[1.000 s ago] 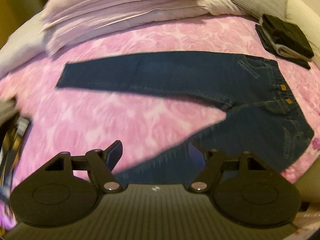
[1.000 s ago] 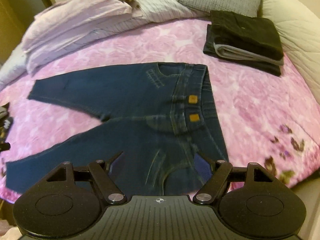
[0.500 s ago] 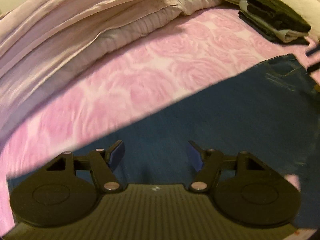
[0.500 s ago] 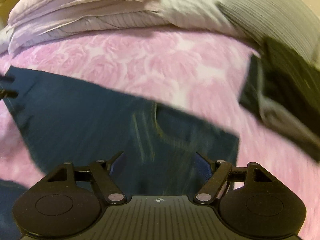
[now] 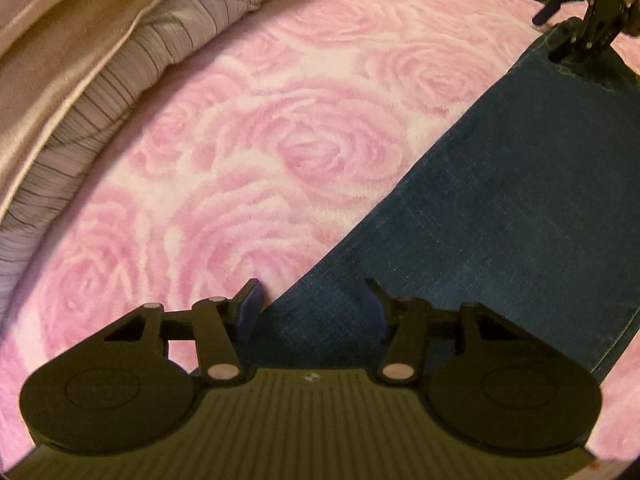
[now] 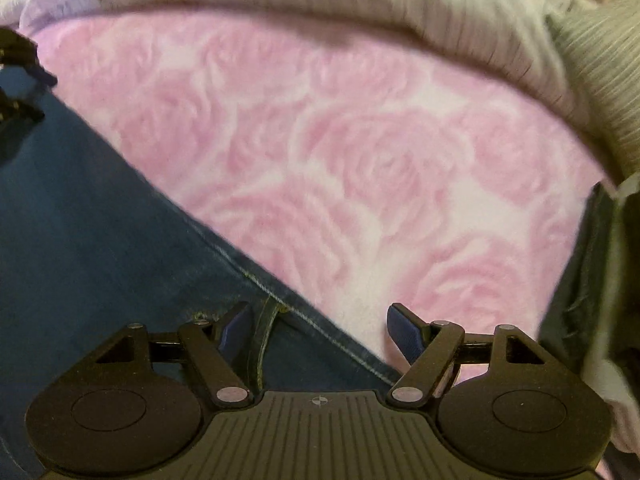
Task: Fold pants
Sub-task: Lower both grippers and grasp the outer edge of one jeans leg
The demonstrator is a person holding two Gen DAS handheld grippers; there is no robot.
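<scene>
Dark blue jeans lie flat on the pink rose-pattern blanket. My left gripper is open, low over the far edge of one trouser leg, its fingers straddling that edge near the hem. My right gripper is also open, at the waistband edge of the jeans, with a belt loop between its fingers. The right gripper also shows at the top right of the left wrist view, over the waist end. The left gripper shows at the left edge of the right wrist view.
Folded pale bedding lines the far side of the blanket. A grey striped pillow and a stack of dark folded clothes sit to the right in the right wrist view.
Both grippers have dropped from a high view of the whole jeans down to the far edge of the fabric. Both stay open.
</scene>
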